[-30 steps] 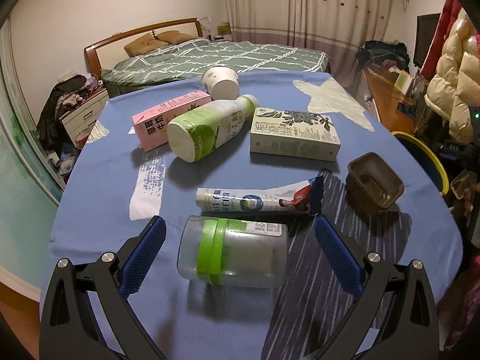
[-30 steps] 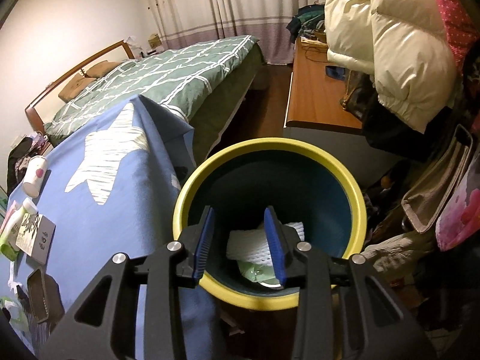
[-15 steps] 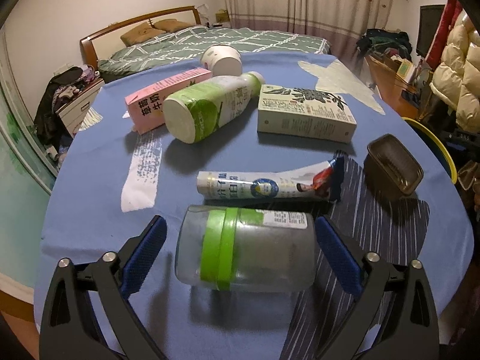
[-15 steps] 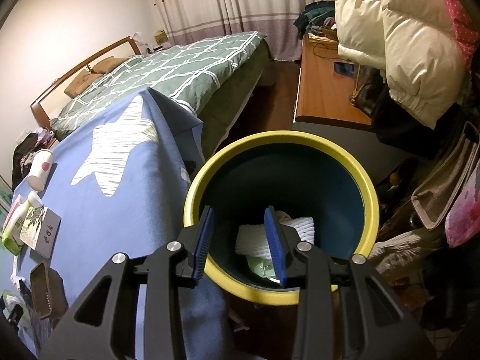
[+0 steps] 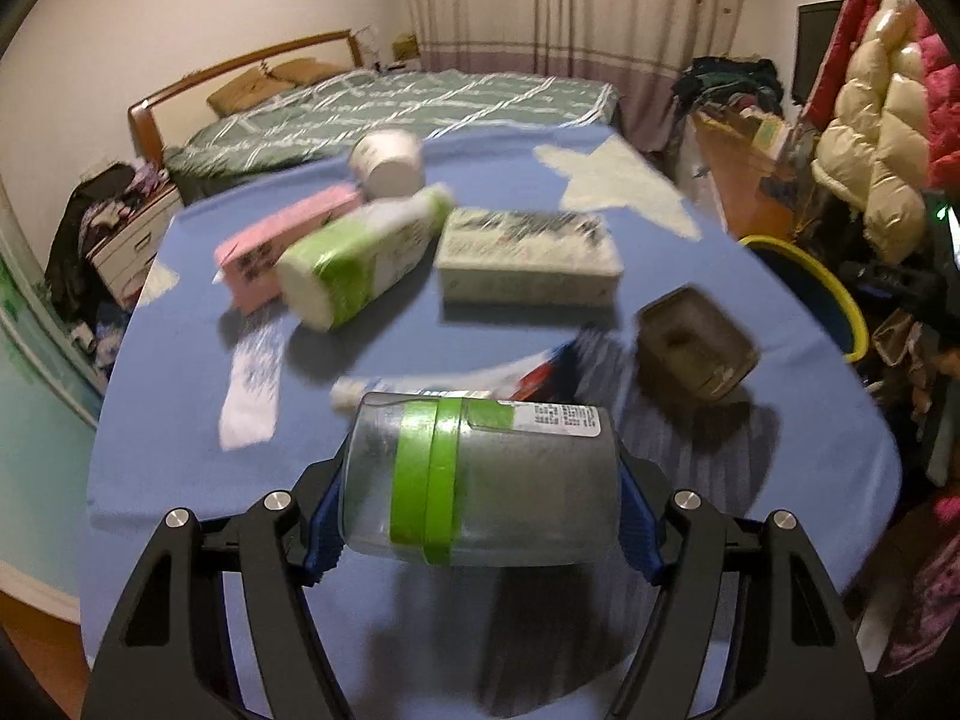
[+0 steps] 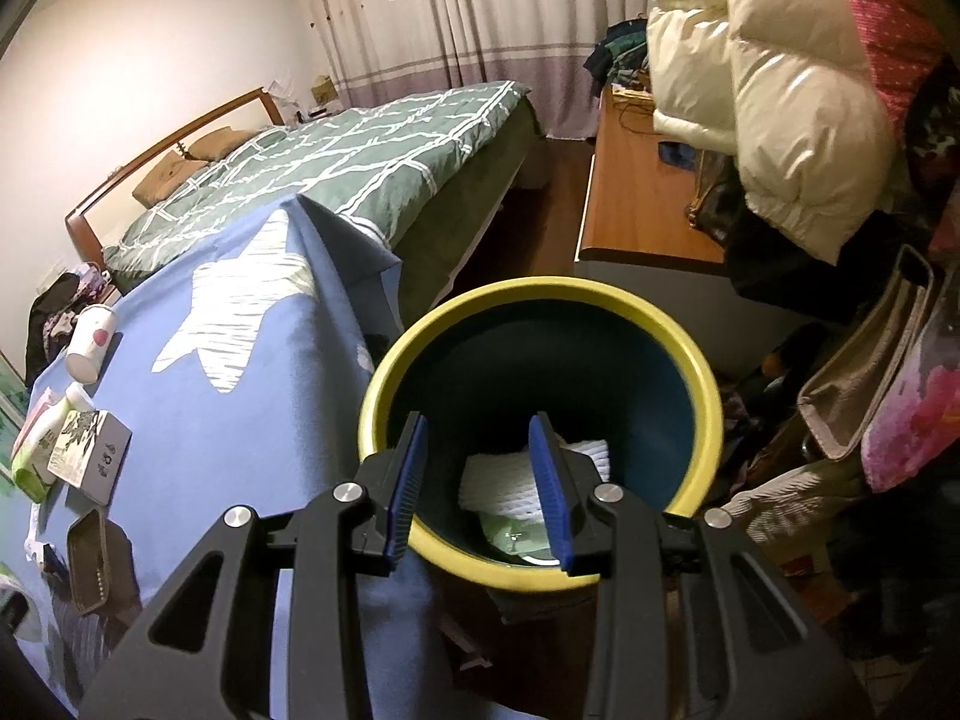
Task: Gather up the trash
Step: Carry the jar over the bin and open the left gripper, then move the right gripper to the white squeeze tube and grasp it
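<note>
Motion-blurred: pink carton (image 5: 282, 243) print unreadable. Long white tube (image 5: 456, 387) partly hidden behind clear green-banded plastic jar (image 5: 480, 480).

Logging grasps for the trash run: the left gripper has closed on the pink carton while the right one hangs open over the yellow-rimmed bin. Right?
Not the pink carton: the left wrist view shows the left gripper shut on the clear jar with green bands. The right gripper does hang open over the bin.

Green-quilted bed (image 6: 336, 162), curtains (image 6: 456, 18), wooden desk (image 6: 636, 192)
</note>
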{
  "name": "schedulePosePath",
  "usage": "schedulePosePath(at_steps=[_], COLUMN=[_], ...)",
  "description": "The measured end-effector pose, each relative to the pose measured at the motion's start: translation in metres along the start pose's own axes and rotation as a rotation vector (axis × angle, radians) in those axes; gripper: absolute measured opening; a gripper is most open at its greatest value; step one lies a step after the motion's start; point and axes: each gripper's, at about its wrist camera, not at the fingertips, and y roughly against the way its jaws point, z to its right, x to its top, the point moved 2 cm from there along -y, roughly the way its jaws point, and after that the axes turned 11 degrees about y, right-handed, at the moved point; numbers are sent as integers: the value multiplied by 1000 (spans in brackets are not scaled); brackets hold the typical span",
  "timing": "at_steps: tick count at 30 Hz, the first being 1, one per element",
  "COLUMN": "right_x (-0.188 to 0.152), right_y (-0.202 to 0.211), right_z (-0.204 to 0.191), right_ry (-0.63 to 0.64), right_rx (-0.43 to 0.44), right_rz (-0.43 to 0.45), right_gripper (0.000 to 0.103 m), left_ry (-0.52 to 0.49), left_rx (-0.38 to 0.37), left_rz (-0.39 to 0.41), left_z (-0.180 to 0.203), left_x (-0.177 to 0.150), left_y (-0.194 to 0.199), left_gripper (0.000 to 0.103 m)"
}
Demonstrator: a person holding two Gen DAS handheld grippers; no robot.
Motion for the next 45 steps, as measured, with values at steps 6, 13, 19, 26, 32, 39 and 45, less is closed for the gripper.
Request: schedulePosePath(at_steps=[6, 13, 19, 26, 32, 39, 45], right_x=[-4, -13, -18, -24, -30, -36, -37], right_y=[-1, 0, -2, -1, -6, -6, -4], right_z=[19, 45, 64, 85, 101, 109, 103], right_ry=[-12, -37, -56, -63, -83, -98, -86], right_rx=[-9, -20, -30, -47, -56, -67, -59], right_rz=[-7, -19, -24, -22, -30, -37, -35], right_gripper=[34, 34, 34, 36, 39, 40, 40], left_ry=[-53, -161, -206, -233, -252, -244, -217], left_rx=[-103, -191, -242, -239, -254, -214, -237], left_rz=[10, -26, -73, -111, -164, -145, -117], left_z=[56, 144, 224, 300, 351, 374, 352], left_x=[28, 54, 69, 85, 86, 88, 92], left_y=[-3, -35, -76, -124, -162, -185, -156], left_gripper=[71, 71, 71, 71, 71, 86, 87])
